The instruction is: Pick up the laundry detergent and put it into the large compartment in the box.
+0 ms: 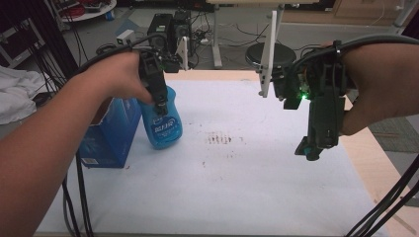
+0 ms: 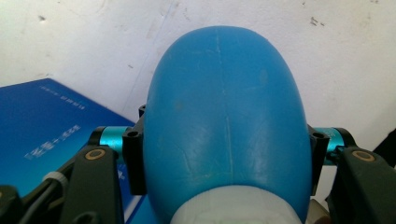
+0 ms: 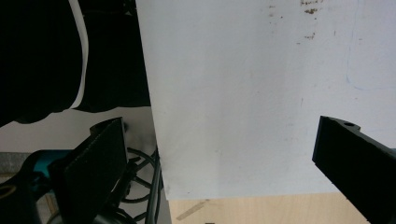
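High view: blue bottle (image 1: pixel 162 123) stands upright on the white sheet (image 1: pixel 237 177) covering the desk (image 1: pixel 368 148), clenched near its top by the left claw (image 1: pixel 159 101), just beside a blue box (image 1: pixel 111 133). Right claw (image 1: pixel 311 148) hangs released above stained sheet; cables and a stool (image 1: pixel 269 52) clutter the floor behind.

Beyond the table (image 1: pixel 276 197) with its stained white sheet, a round black stool (image 1: pixel 269 53) stands on grey floor, a black computer tower (image 1: pixel 170 27) with tangled cables to its left, white cloth (image 1: pixel 17 94) heaped farther left.
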A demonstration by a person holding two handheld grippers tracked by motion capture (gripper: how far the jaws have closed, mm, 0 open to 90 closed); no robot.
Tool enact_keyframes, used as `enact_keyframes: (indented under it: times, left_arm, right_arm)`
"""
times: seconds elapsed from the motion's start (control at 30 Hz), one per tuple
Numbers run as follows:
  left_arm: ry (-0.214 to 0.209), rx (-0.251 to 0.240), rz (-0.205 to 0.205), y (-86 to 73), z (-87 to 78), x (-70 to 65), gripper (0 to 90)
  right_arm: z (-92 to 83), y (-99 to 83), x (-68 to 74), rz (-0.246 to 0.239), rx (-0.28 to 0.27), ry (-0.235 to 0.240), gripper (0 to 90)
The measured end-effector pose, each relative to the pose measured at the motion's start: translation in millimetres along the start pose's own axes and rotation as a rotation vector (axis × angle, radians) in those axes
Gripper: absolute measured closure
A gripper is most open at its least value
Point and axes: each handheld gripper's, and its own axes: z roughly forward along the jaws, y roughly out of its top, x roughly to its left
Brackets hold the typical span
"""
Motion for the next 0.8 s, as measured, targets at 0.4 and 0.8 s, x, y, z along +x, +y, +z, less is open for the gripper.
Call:
enact_keyframes:
  times: [0.4,0.8]
  left_arm:
    - [-0.012,-0.015,-0.046,-16.1,-62.3,-2.4,38.0]
    - [0.016,-0.001,-0.145,-33.0,-120.9,-0.4,38.0]
  right_arm:
    - [0.5,2.8,1.0,-0.013,-0.008,-0.002,2.3]
    - [2.1,2.9,5.0,-0.028,-0.018,0.002,2.3]
